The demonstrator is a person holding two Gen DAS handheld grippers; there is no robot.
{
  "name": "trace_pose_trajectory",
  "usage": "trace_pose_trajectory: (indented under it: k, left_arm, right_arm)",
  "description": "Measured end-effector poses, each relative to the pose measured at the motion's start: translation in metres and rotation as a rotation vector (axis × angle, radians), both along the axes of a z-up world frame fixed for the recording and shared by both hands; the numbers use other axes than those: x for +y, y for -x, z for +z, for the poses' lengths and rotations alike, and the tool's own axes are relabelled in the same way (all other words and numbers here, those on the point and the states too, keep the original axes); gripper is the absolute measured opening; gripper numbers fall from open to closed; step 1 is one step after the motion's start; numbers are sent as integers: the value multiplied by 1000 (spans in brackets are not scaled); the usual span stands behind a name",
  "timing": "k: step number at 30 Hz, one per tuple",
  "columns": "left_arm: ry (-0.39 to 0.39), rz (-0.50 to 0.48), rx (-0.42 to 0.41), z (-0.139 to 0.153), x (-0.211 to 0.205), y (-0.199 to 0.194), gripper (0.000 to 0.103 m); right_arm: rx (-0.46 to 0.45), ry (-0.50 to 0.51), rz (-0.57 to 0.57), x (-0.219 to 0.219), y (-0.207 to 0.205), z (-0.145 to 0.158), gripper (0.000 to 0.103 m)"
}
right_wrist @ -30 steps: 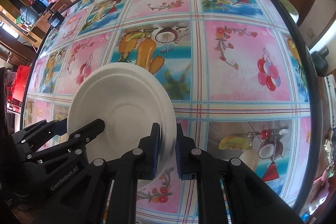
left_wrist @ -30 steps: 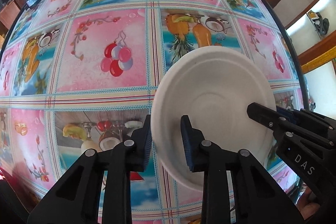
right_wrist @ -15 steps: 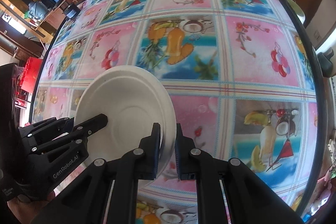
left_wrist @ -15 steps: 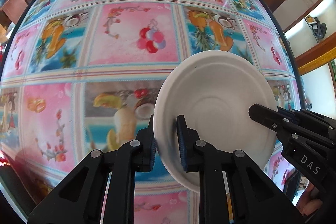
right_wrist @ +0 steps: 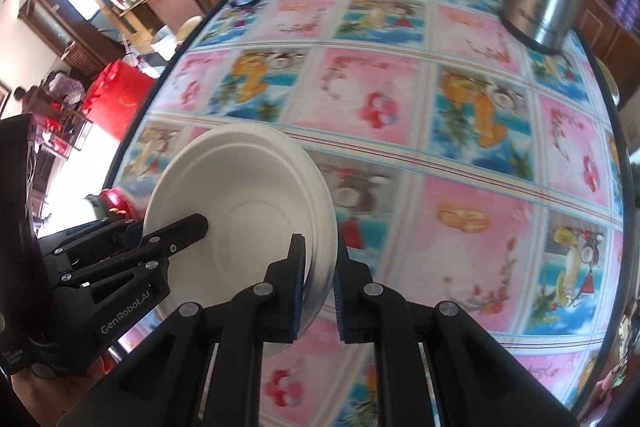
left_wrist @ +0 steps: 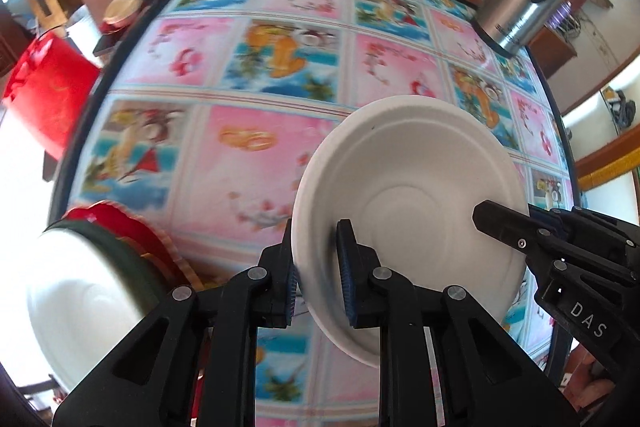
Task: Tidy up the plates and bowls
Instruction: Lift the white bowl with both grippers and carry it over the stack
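Now both grippers, left and right, clamp one white plate over the tabletop, beside one stack.

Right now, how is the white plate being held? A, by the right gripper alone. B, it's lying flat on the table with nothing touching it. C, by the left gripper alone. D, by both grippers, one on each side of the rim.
D: the left gripper pinches one edge of the white plate while the right gripper pinches the opposite edge, above the patterned tablecloth.
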State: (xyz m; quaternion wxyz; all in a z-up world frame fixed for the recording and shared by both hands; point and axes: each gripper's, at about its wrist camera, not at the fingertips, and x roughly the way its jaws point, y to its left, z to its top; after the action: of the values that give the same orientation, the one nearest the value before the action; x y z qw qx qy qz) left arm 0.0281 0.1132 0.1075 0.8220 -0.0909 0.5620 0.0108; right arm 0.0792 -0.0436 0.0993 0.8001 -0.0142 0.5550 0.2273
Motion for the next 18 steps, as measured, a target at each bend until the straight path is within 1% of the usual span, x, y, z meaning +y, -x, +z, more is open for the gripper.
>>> trace_pose_trajectory:
  k: [5, 11, 18]
  left_arm:
    - [3, 73, -14, 14, 48, 30, 17]
    - [-23, 157, -23, 23, 99, 66, 18]
    - [-29, 221, -15, 22, 136, 96, 18]
  right_arm:
    - [-20, -6, 82, 50, 17, 12, 13]
    - [-38, -11, 184, 105, 38, 19, 15]
    - [-39, -3, 271, 152, 59, 18, 15]
